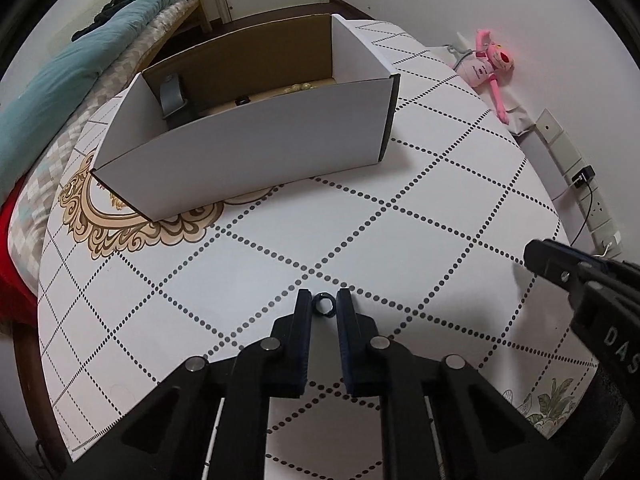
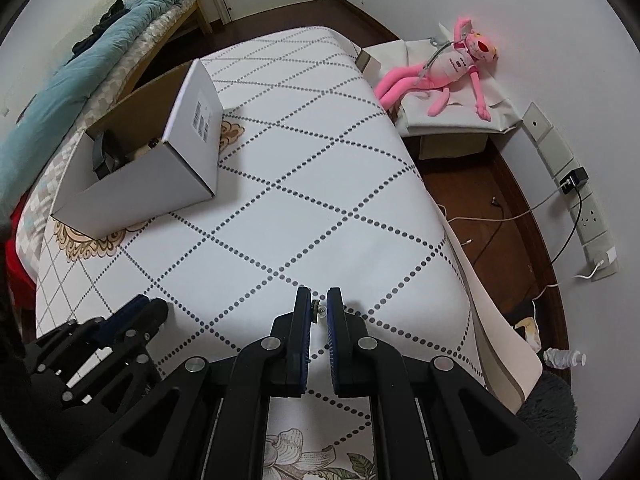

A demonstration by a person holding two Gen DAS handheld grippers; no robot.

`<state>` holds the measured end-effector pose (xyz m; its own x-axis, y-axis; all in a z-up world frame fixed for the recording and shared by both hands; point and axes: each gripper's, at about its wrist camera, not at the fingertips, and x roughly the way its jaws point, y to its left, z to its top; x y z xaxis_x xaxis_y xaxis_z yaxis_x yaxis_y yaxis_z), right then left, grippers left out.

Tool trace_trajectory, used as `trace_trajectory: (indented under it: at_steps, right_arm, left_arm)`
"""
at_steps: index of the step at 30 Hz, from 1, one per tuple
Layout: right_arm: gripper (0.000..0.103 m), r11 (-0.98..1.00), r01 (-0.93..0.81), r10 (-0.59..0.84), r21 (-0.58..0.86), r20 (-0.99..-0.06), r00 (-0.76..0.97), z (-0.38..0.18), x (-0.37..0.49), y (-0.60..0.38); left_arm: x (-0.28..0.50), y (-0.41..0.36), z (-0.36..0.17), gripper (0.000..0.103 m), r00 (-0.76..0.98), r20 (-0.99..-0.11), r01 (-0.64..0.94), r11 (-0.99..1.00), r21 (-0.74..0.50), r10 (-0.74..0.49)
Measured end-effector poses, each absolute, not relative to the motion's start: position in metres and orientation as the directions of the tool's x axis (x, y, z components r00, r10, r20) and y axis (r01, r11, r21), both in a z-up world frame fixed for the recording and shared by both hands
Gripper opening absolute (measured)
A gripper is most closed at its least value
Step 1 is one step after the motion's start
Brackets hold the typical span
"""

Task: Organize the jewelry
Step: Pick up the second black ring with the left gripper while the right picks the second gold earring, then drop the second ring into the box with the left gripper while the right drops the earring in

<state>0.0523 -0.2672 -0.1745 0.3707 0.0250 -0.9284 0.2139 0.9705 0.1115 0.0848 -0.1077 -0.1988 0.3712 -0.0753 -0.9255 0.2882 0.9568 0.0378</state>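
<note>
A small dark ring (image 1: 323, 306) sits just above the tablecloth between the fingertips of my left gripper (image 1: 324, 304), and both pads touch its sides. My right gripper (image 2: 319, 304) is shut on a tiny silver piece with a clear bead (image 2: 319, 312), held low over the cloth. Each gripper shows in the other's view: the right one (image 1: 538, 258) at the right edge, the left one (image 2: 150, 310) at the lower left. The open white cardboard box (image 1: 248, 148) stands farther back on the left; inside lie a grey strap (image 1: 172, 94), pale beads (image 1: 298, 87) and a small dark item (image 1: 242, 101).
The table (image 2: 320, 184) carries a white cloth with dotted diamonds; its right edge drops to a wooden floor with cables (image 2: 492, 220). A pink plush toy (image 2: 448, 72) lies on a low stand by the wall. A bed with a teal blanket (image 1: 80, 52) runs along the left.
</note>
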Motion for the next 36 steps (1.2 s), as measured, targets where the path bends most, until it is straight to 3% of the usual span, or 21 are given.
trace_trajectory:
  at_steps: [5,11,19,26,32,34,36]
  right_arm:
    - [0.008,0.97,0.202,0.048,0.139,-0.916,0.399,-0.159,0.054,-0.264]
    - [0.008,0.967,0.154,0.114,0.203,-0.885,0.452,-0.125,0.071,-0.253]
    - [0.008,0.96,0.054,0.219,0.274,-0.859,0.464,-0.089,0.148,-0.224]
    - [0.008,0.961,0.004,0.256,0.275,-0.9,0.353,-0.101,0.221,-0.202]
    - [0.011,0.968,-0.012,0.245,0.249,-0.938,0.246,-0.123,0.246,-0.201]
    - [0.026,0.973,-0.016,0.229,0.232,-0.943,0.241,-0.125,0.249,-0.201]
    - [0.042,0.974,-0.015,0.223,0.227,-0.943,0.246,-0.124,0.25,-0.202]
  left_arm:
    - [0.083,-0.099,-0.188,0.01,0.372,-0.922,0.273,0.962,0.002,-0.104]
    - [0.095,-0.078,-0.135,0.01,0.425,-0.888,0.246,0.966,-0.076,-0.178]
    - [0.162,-0.041,-0.073,0.01,0.488,-0.855,0.192,0.977,-0.09,-0.174]
    - [0.222,-0.029,-0.096,0.01,0.367,-0.909,0.157,0.976,-0.15,-0.199]
    - [0.238,-0.031,-0.104,0.014,0.332,-0.933,0.152,0.984,-0.092,-0.138]
    - [0.241,-0.028,-0.103,0.023,0.332,-0.935,0.138,0.987,-0.078,-0.121]
    - [0.243,-0.023,-0.1,0.044,0.35,-0.93,0.122,0.99,-0.072,-0.111]
